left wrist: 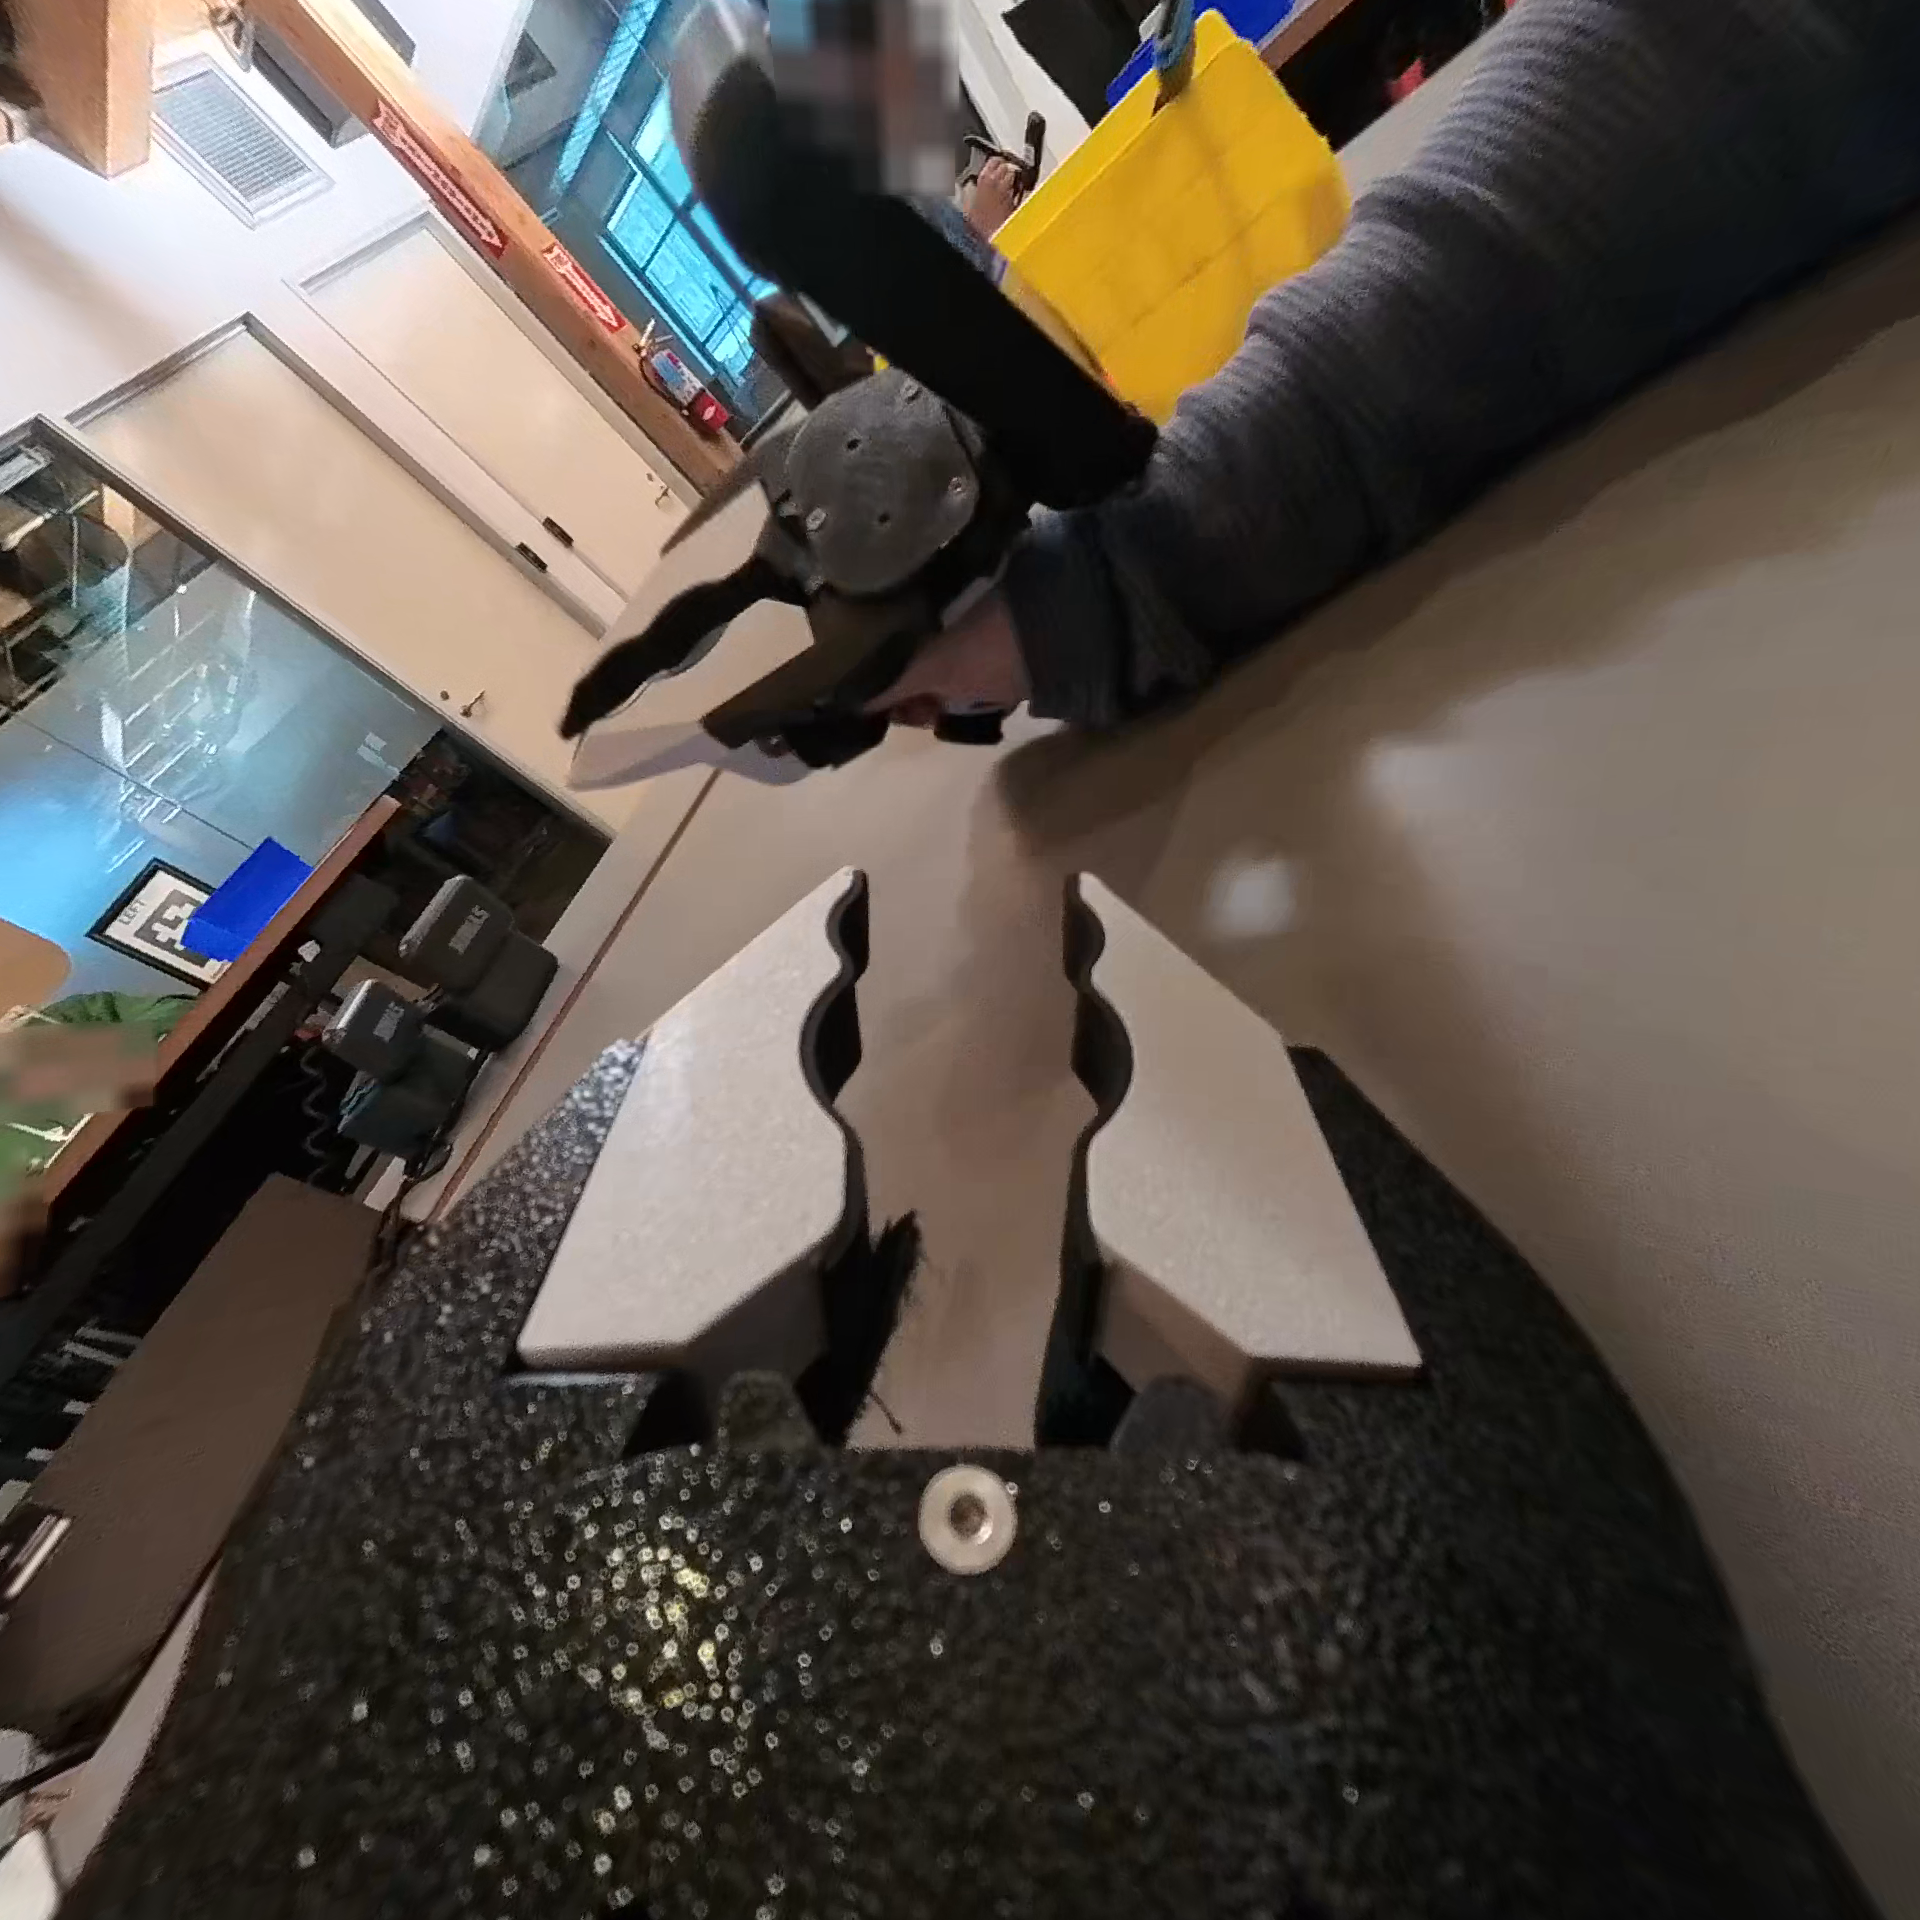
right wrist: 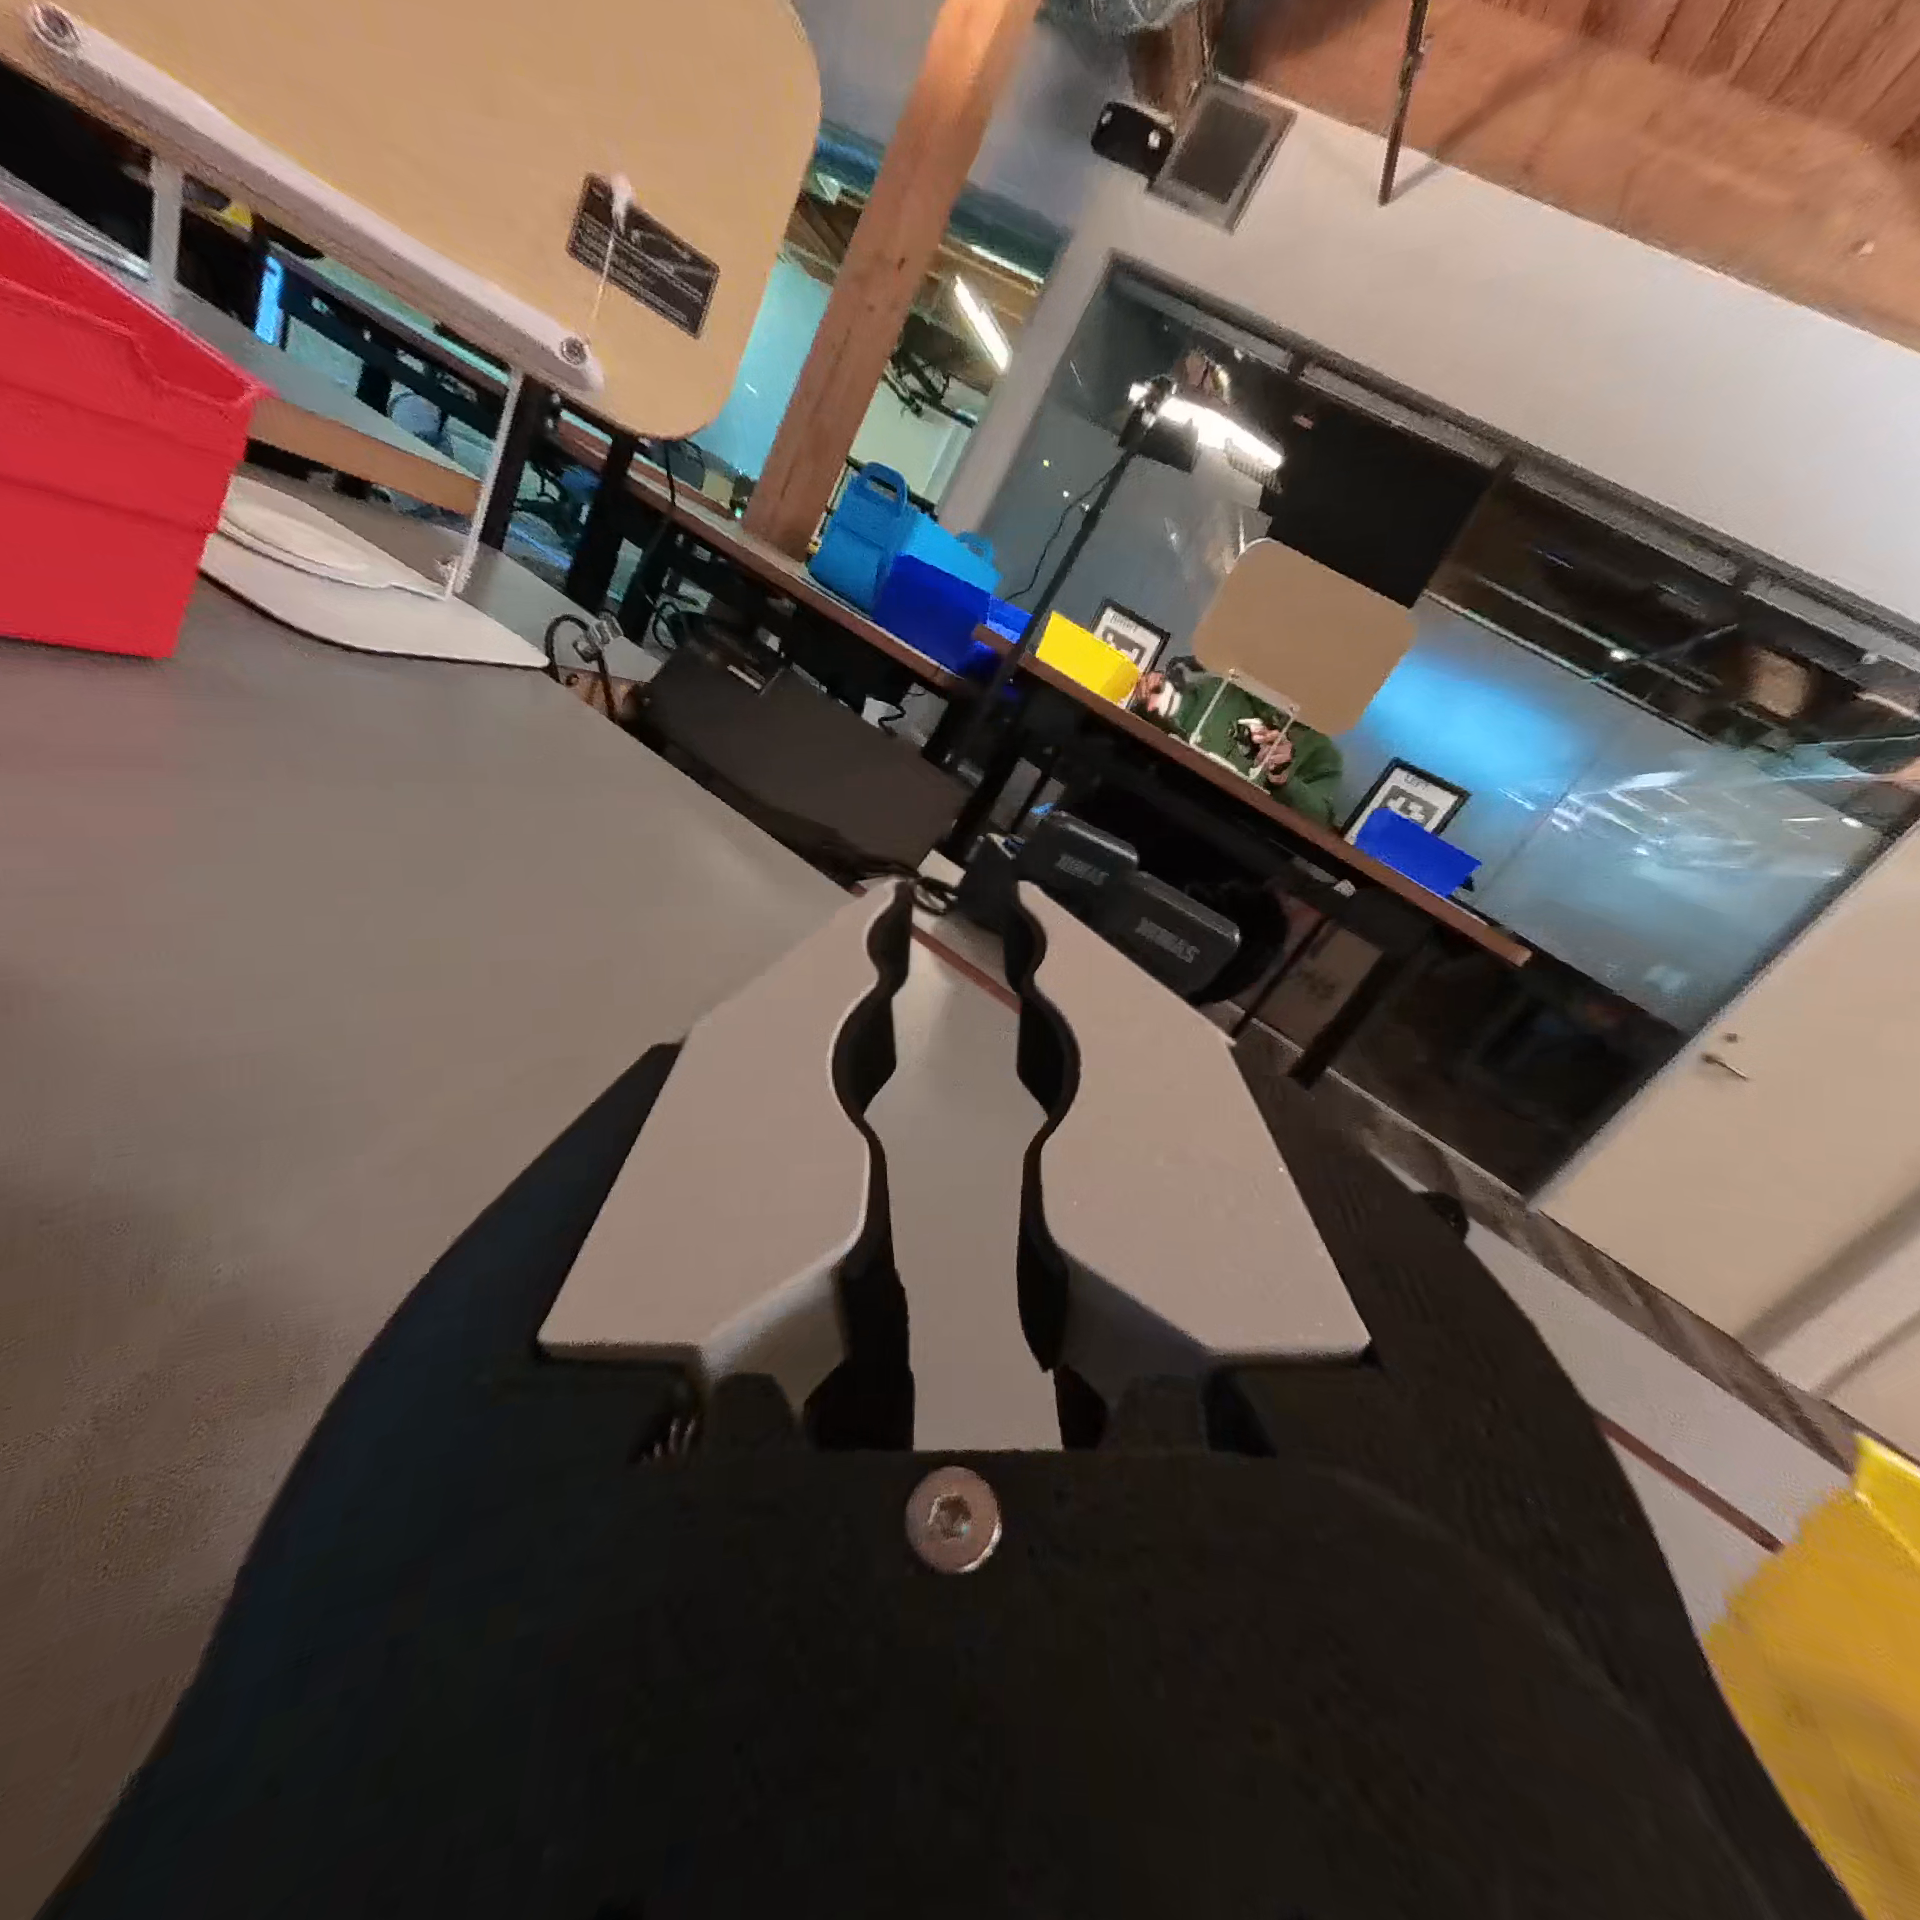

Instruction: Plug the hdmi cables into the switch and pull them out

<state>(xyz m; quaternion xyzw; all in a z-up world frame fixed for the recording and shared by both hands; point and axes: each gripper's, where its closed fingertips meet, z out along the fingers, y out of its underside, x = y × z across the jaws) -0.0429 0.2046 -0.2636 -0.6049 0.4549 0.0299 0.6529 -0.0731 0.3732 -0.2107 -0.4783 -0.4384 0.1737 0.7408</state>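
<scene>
No HDMI cable and no switch shows in either view. My left gripper is open and empty, low over the bare beige table. My right gripper is open with a narrow gap, and only table surface shows between its fingers. It also shows in the left wrist view, farther off at the table's far edge. A hand in a grey sleeve holds it.
A yellow bin stands behind the right arm and also shows in the right wrist view. A red bin and a beige board on a stand are at the left. The table edge runs just ahead. My hands' fingertips stand some 20 centimetres from each other.
</scene>
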